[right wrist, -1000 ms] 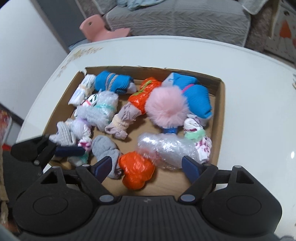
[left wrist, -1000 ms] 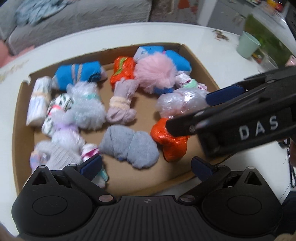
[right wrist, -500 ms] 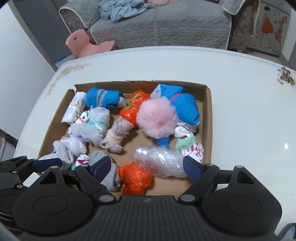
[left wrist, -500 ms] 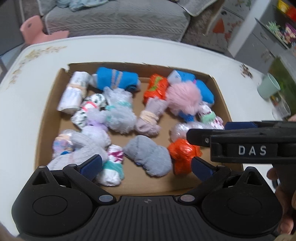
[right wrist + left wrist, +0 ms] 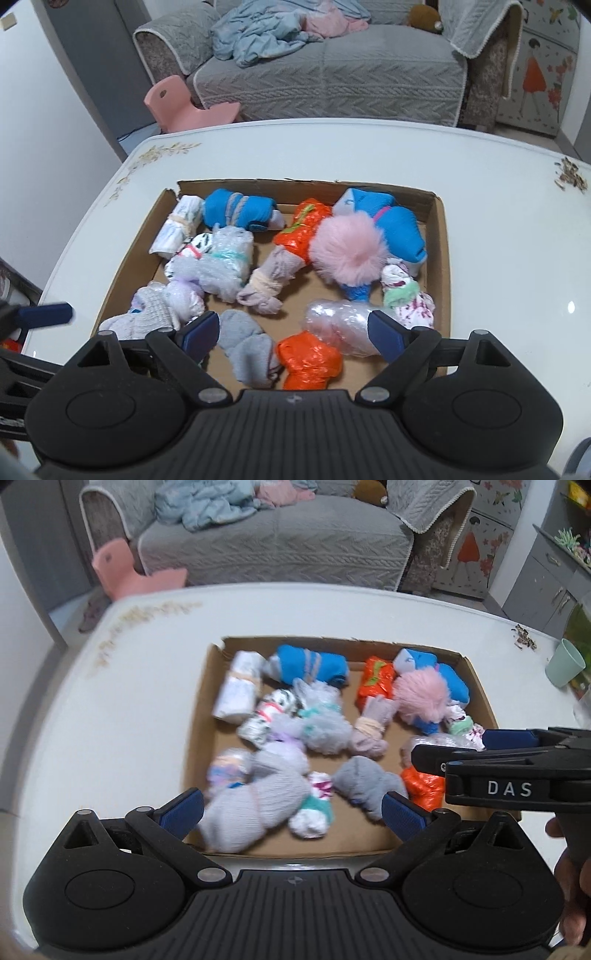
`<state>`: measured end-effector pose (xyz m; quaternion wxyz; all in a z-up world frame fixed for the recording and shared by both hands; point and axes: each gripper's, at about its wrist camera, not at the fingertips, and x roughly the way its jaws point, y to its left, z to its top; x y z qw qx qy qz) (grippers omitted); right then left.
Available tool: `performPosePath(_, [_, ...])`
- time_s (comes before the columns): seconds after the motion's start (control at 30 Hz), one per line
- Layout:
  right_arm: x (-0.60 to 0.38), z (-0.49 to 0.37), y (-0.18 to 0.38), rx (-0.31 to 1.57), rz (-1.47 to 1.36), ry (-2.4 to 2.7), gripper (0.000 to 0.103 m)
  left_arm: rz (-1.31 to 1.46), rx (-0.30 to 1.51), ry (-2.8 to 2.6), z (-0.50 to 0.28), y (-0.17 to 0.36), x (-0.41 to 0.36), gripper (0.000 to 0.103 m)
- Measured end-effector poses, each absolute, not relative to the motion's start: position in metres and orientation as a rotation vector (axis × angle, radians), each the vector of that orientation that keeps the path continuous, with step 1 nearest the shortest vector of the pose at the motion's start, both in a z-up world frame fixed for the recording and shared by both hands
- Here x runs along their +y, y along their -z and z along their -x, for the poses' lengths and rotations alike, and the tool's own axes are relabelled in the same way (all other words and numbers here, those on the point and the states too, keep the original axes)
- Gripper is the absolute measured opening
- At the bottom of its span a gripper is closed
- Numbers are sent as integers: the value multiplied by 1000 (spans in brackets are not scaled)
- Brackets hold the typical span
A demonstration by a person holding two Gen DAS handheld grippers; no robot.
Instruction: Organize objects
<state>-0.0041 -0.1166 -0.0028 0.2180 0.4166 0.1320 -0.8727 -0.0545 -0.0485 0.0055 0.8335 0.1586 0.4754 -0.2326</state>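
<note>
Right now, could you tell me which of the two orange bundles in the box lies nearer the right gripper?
The orange bundle at the box's near edge, beside the grey sock roll; the other orange one lies by the far wall.

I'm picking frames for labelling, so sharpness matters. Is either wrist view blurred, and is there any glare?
Left wrist view: the cardboard box and rolled socks are motion-smeared, the grey sock roll worst. Right wrist view: crisp, with a small glare spot on the white table; both bend edges, fisheye-style.

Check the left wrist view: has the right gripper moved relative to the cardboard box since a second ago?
Yes. The right gripper has pulled back toward the cardboard box's near right corner; earlier it reached further in over the orange bundle. Its jaws are opening, empty.
</note>
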Motion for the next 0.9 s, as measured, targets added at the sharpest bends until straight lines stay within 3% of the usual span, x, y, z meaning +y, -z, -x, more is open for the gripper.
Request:
performPosePath(0.3, [-126, -1, 5, 453, -1089, 2388, 86, -245, 1008, 504, 43, 0, -27, 102])
performPosePath(0.9, [-129, 4, 13, 507, -1109, 2375, 86, -322, 957, 423, 44, 2, -39, 102])
